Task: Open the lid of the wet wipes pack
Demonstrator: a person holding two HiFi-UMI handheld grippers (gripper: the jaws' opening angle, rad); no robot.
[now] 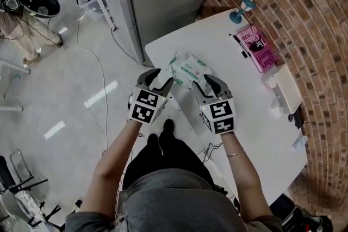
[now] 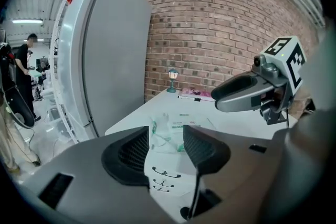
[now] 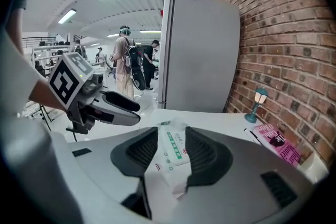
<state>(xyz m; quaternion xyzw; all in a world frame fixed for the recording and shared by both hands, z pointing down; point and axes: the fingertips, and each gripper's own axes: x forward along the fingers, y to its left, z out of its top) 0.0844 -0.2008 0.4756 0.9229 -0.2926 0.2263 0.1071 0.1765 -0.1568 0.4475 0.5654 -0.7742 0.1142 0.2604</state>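
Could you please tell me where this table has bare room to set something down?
Widest free patch: the near part of the white table, between the right gripper and the white box. A smaller one lies between the green-and-white wet wipes pack and the pink book. The brick wall side is crowded.

Table lies open around the wet wipes pack; book, lamp and box line its wall side.
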